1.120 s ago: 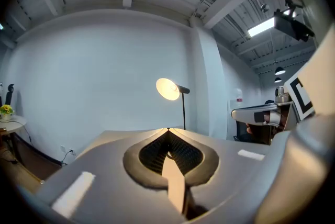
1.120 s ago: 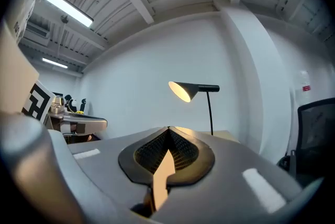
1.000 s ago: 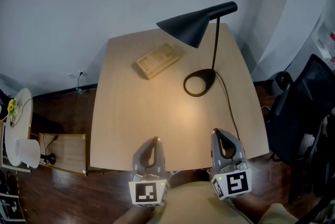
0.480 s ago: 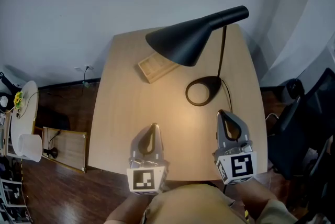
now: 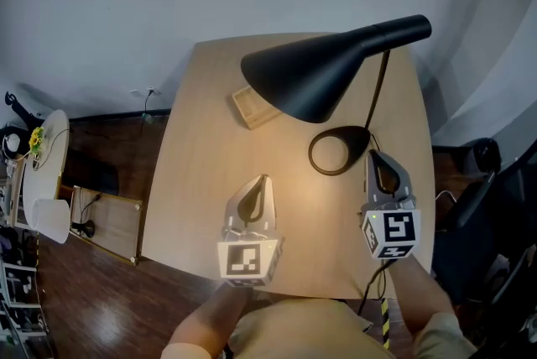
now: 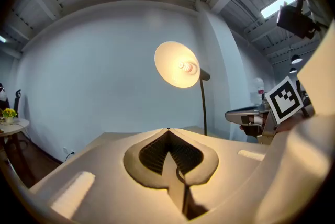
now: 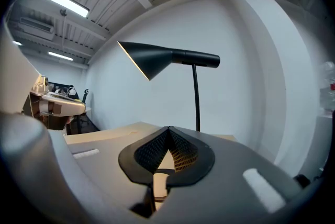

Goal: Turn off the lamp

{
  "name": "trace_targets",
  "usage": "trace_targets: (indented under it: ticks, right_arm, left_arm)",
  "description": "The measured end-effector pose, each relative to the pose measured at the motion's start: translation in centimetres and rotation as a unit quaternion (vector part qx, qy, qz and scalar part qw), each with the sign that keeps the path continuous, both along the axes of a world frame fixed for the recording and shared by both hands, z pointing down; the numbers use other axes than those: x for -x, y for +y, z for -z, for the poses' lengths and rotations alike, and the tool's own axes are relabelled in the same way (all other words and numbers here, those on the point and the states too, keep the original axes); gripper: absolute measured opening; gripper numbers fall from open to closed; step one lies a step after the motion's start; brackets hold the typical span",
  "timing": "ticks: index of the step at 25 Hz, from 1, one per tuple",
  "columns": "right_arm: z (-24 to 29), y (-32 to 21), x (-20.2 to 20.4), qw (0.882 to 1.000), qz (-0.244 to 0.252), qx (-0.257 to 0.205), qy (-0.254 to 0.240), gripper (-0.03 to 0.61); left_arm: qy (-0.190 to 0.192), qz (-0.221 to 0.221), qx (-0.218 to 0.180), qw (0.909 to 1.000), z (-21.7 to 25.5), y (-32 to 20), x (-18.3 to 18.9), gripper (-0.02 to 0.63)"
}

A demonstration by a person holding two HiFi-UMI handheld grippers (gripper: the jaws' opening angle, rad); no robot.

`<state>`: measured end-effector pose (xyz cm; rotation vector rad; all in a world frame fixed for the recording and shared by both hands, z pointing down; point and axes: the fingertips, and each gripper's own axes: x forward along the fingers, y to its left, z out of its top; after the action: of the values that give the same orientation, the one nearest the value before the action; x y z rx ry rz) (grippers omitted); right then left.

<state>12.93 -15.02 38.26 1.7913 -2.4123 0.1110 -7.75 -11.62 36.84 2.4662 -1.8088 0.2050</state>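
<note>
A black desk lamp (image 5: 323, 76) stands on a light wood table (image 5: 210, 148), lit, its glow falling on the tabletop. Its ring base (image 5: 340, 150) sits at the table's right, with a thin stem (image 5: 380, 93) rising to the cone shade. The left gripper view shows the glowing inside of the lamp shade (image 6: 177, 64); the right gripper view shows the dark shade (image 7: 149, 58) from the side. My left gripper (image 5: 264, 179) hangs shut over the table's near middle, holding nothing. My right gripper (image 5: 375, 156) is shut too, just right of the ring base.
A flat wooden tray (image 5: 253, 107) lies on the table behind the shade. The lamp's black cord (image 5: 382, 269) runs off the near right edge. A small round white table (image 5: 42, 173) stands at the far left, a dark chair (image 5: 495, 223) at the right.
The view has closed in on the table. Both grippers have moved forward over it, the right one up beside the lamp's ring base. The lamp stays lit.
</note>
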Motion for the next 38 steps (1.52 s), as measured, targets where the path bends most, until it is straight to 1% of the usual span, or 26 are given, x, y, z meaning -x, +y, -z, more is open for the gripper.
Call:
trace_targets:
  ticks: [5,13,16,21,24,30,38]
  right_arm:
    - [-3.5,-3.4,-1.0,1.000,-0.006,0.026,0.002,-0.002]
    - [-10.6,-8.1,-2.9,0.996,-0.026,0.084,0.029,-0.002]
    - [-13.3,-9.3,-2.9,0.993,-0.027,0.110,0.042,-0.002]
    - [-17.0,-10.7,-2.7,0.987,-0.025,0.146,0.062,-0.002]
    - [-19.0,-11.4,-2.8,0.984,-0.025,0.165,0.068,-0.002]
    - [-21.4,-12.2,-3.2,0.979,-0.026,0.187,0.074,-0.002]
    - [-22.0,-13.1,-3.0,0.977,-0.019,0.196,0.081,-0.002]
  left_arm:
    - [0.004,0.018,0.014,0.9997,-1.9,-3.0,0.5,0.000]
    - [-0.022,0.020,0.037,0.9989,-5.4,-5.8,-0.6,0.000]
    - [-0.037,0.021,0.053,0.9977,-7.3,-6.6,-0.6,0.000]
    - [-0.049,0.024,0.077,0.9956,-10.1,-7.8,-0.4,-0.002]
    - [-0.065,0.017,0.079,0.9946,-11.4,-8.4,-1.0,-0.001]
    - [-0.066,0.004,0.082,0.9944,-12.2,-9.2,-2.8,-0.002]
    - [-0.066,-0.002,0.095,0.9932,-12.9,-9.2,-3.7,-0.002]
